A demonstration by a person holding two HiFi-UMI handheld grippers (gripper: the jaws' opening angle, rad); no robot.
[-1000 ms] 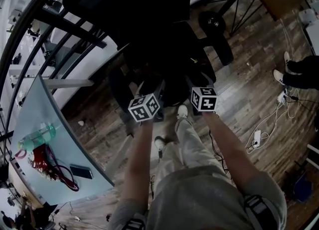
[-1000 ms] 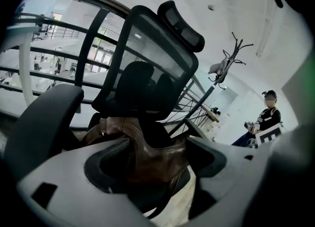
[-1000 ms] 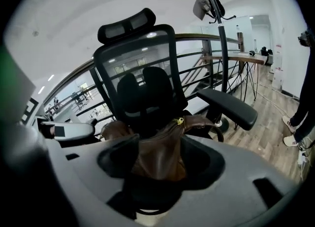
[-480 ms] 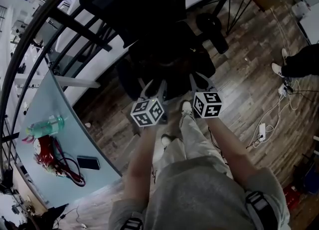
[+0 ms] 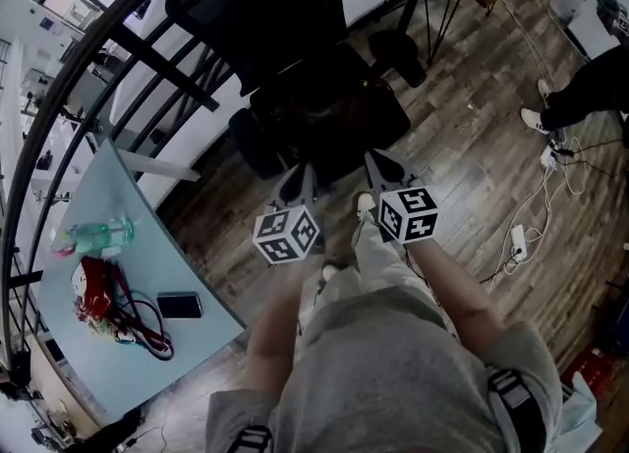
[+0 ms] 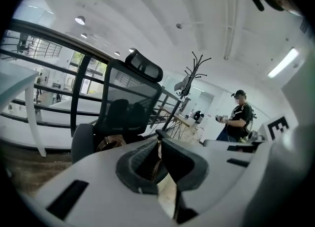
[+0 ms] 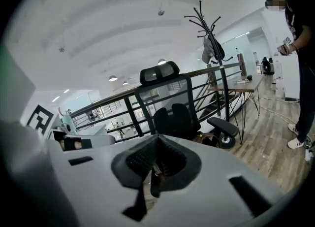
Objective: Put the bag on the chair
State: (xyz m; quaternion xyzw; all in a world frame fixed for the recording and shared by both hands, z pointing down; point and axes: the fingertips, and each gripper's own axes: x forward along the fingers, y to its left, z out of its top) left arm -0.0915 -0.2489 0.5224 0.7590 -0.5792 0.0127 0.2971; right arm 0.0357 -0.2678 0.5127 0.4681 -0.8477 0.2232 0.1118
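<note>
Head view: a second ago both tools sat open right at the seat. Now the left tool [image 5: 298, 178] and right tool [image 5: 381, 161] are closed and pulled back toward the body. They're clear of the chair [image 5: 257, 141], which sits at 12 o'clock from them. The bag [image 5: 334, 112] reads as a dark lump on the seat, hard to separate from it here.

Left gripper view: jaws together, nothing clamped. The brown bag [image 6: 109, 144] rests on the seat at 10 o'clock from the tips, well apart.

Right gripper view: jaws together, empty. Bag [image 7: 209, 137] is on the seat at 2 o'clock from the tips.

My read: release is done and placement looks complete, so only the retreat is left.
</note>
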